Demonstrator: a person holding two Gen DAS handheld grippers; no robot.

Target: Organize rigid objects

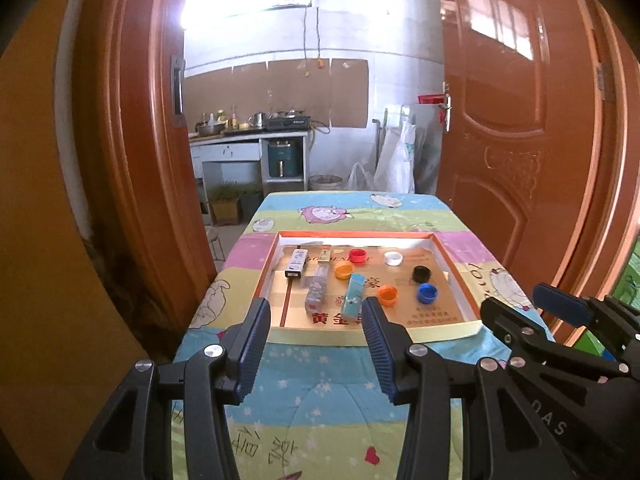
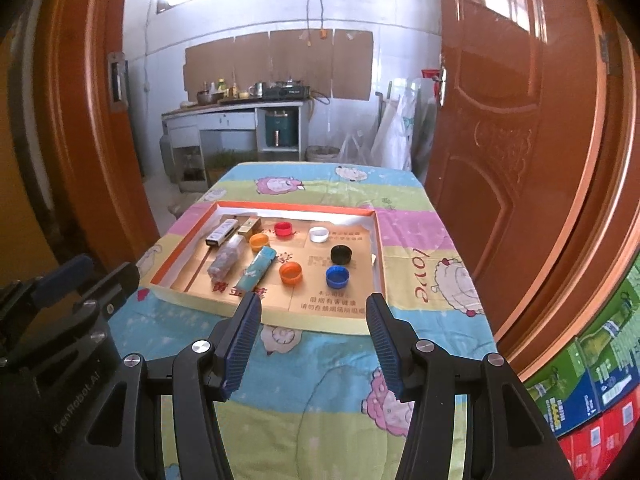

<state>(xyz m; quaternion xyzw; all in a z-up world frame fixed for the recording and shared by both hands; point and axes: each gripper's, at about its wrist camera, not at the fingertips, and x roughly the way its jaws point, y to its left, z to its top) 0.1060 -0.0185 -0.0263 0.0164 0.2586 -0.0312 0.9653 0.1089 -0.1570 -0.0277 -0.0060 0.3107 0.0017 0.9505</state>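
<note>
A shallow cardboard tray (image 1: 464, 330) (image 2: 378, 248) lies on a table with a cartoon-print cloth. In it lie several bottle caps: red (image 1: 358, 256) (image 2: 283, 229), white (image 1: 393, 258) (image 2: 319, 234), black (image 1: 421, 273) (image 2: 341, 255), blue (image 1: 427, 293) (image 2: 337, 276) and two orange (image 1: 388, 294) (image 2: 291, 272). On its left lie small boxes: a teal one (image 1: 353, 294) (image 2: 258, 269), a clear one (image 1: 316, 290) (image 2: 226, 261) and a white one (image 1: 297, 262) (image 2: 219, 233). My left gripper (image 1: 316, 322) and right gripper (image 2: 313, 318) hang open and empty above the tray's near edge.
Orange doors stand on both sides of the table (image 1: 352, 200) (image 2: 320, 172). Behind it is a kitchen counter (image 1: 248, 136) with pots. Green and red cartons (image 2: 592, 384) are stacked at the lower right. The right gripper's body shows in the left wrist view (image 1: 560, 344).
</note>
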